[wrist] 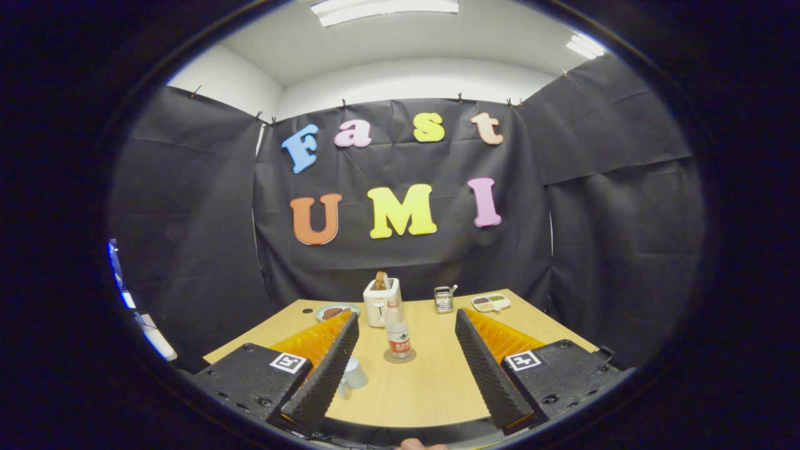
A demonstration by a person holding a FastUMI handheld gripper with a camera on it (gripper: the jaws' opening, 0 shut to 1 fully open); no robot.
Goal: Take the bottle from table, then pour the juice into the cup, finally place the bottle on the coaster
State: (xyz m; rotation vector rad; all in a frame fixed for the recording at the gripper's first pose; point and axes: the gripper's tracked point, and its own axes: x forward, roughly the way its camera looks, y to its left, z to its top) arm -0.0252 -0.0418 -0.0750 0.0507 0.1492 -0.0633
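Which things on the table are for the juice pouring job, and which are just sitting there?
For the job:
bottle, standing on the coaster
cup, beside the left finger
hand-held gripper, fingers open, holding nothing

Just lying about:
toaster with bread in it
plate of food
small metal holder
divided tray

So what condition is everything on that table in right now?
bottle: upright on the coaster, capped.
cup: on the table, beside the left finger.
toaster: bread sticking out the top.
plate: holds food.
divided tray: compartments filled.
gripper: open, fingers apart, holding nothing.
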